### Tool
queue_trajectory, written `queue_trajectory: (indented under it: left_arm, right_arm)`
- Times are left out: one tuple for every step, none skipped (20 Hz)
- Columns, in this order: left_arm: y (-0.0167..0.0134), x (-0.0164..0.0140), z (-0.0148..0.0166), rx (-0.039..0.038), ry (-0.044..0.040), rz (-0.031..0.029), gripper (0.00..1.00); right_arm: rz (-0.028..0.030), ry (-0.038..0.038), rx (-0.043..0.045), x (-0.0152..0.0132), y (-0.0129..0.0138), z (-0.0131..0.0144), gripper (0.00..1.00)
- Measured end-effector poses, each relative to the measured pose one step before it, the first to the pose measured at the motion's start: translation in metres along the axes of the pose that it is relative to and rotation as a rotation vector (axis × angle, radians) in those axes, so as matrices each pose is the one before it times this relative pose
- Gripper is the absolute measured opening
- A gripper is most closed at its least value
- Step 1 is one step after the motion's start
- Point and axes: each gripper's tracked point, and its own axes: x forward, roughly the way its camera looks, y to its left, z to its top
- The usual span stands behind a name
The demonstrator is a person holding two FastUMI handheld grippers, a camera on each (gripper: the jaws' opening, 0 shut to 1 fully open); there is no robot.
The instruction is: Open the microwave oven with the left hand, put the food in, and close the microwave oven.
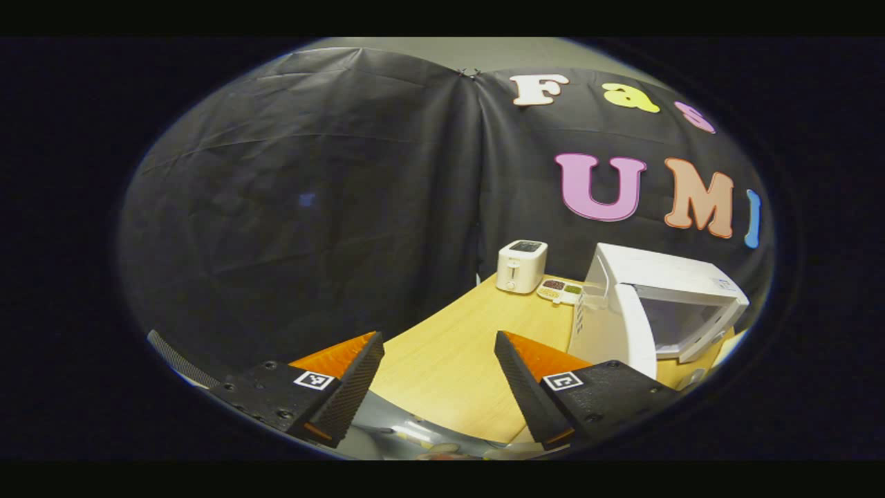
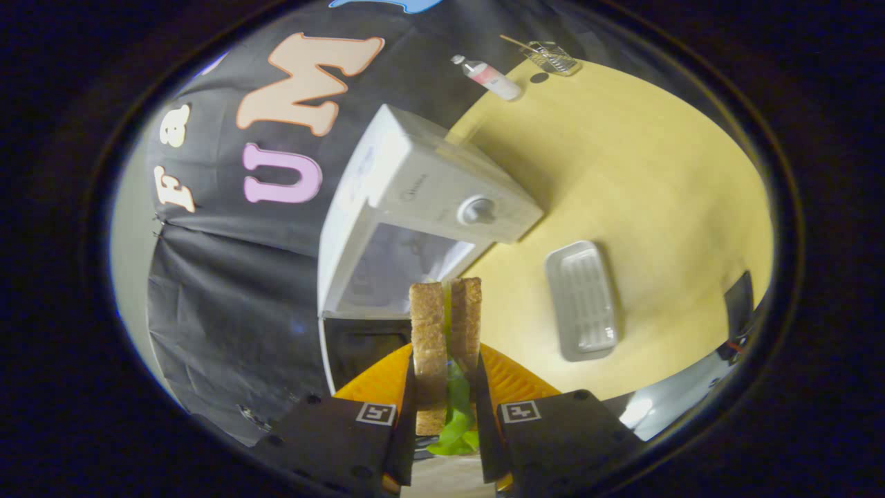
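The white microwave [image 1: 664, 277] stands on the wooden table [image 1: 456, 346] with its door [image 1: 619, 328] swung open. My left gripper [image 1: 439, 342] hovers open and empty over the table's left part, short of the microwave. In the right gripper view the microwave [image 2: 429, 180] appears tilted, its pale cavity [image 2: 401, 270] facing me and the dark inner side of the open door [image 2: 359, 346] near my fingers. My right gripper [image 2: 446, 377] is shut on a sandwich [image 2: 429, 332] of two brown bread slices with green lettuce, held just in front of the cavity.
A white toaster [image 1: 522, 266] and a small dish of coloured bits [image 1: 560, 290] stand at the table's back. A white ridged tray [image 2: 581, 301] lies beside the microwave. A bottle [image 2: 487, 76] and a wire basket [image 2: 550, 55] sit at the far edge.
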Motion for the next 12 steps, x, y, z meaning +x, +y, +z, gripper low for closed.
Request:
queue_trajectory:
  left_arm:
    - [-0.00122,0.00181,-0.00072,0.00496,0.00283,-0.02127,0.94]
    - [-0.00209,0.00244,-0.00139,0.00632,0.00179,-0.02208,0.94]
    - [-0.00287,0.00156,-0.00053,0.0053,-0.00107,-0.02626,0.94]
    - [-0.00311,0.00135,-0.00093,0.00815,0.00172,-0.03034,0.94]
    - [-0.00276,0.00024,-0.00115,0.00757,0.00265,-0.02979,0.94]
    - [0.00092,-0.00152,-0.00201,0.00573,-0.00058,-0.02624,0.94]
    - [0.00015,-0.00243,0.00033,-0.0004,-0.00067,-0.02369,0.94]
    - [-0.00173,0.00274,-0.00087,-0.00085,0.00059,-0.02111,0.94]
    - [0.00007,0.00025,-0.00231,0.00118,0.00245,-0.01671,0.94]
    - [-0.00075,0.00161,-0.00208,-0.00252,0.0057,-0.01712,0.94]
    - [-0.00102,0.0004,-0.00221,-0.00554,0.00786,-0.01642,0.94]
    - [0.00055,0.00275,-0.00321,-0.01059,0.01108,-0.01158,0.94]
  right_arm:
    - [0.03568,-0.01809,0.01688,0.00529,0.01457,-0.00633,0.41]
    - [0.03479,-0.01581,0.01078,0.00866,0.01238,-0.0066,0.4]
    - [0.02608,-0.01188,0.00987,0.00981,0.0098,-0.0089,0.4]
    - [0.02484,-0.00756,0.00445,0.01126,0.00847,-0.01282,0.4]
    - [0.0209,-0.01258,0.00357,0.01337,0.00777,-0.01097,0.4]
    - [0.02113,-0.01378,0.01147,0.01377,0.0059,-0.00958,0.4]
    - [0.04068,-0.01975,0.03404,0.01056,0.00816,-0.00906,0.4]
    - [0.03132,-0.01397,0.05558,0.01179,0.00733,-0.00763,0.4]
    - [0.02043,-0.00752,0.03952,0.01134,0.00305,-0.00759,0.4]
    - [-0.00091,-0.01482,0.00503,0.0124,-0.00134,-0.00814,0.4]
    - [-0.01421,-0.01767,-0.02158,0.00893,-0.00585,-0.00505,0.4]
    - [-0.01333,-0.01468,-0.02718,0.00977,-0.00497,-0.00428,0.4]
